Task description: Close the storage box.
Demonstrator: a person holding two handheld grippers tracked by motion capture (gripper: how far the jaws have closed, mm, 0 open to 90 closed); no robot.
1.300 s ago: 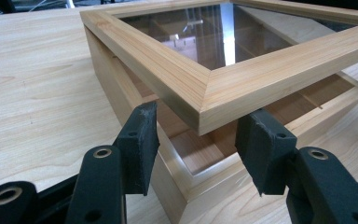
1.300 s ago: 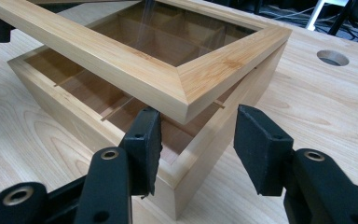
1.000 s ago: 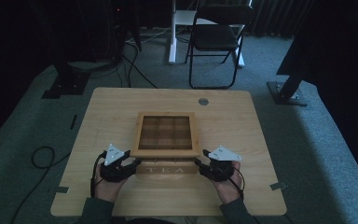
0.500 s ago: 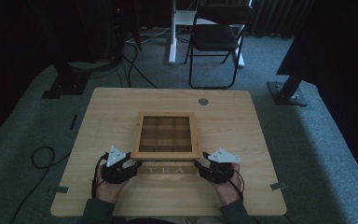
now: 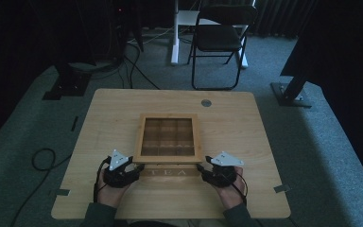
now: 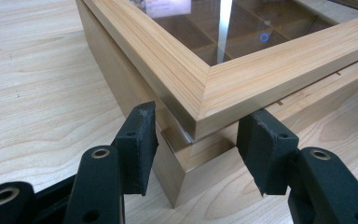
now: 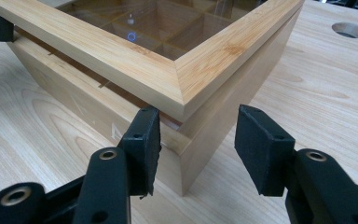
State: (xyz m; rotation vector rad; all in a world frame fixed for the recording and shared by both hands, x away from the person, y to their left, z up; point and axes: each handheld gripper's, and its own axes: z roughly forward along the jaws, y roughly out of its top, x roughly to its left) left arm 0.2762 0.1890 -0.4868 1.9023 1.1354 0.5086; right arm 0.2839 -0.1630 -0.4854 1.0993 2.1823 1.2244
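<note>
Change: glass-paned lid (image 6: pixel 261 79) of square wooden tea box (image 5: pixel 170 171) lifted slightly.
Jaws: left gripper (image 6: pixel 198 149), right gripper (image 7: pixel 196 144) spread, straddling near corners.

Dim room: grey carpet (image 5: pixel 23 137), black folding chair (image 5: pixel 220 40) behind wooden table (image 5: pixel 246 142).

Tea box (image 5: pixel 170 142) blocks table (image 5: pixel 246 123) centre; bare wood left, right, behind box
</note>
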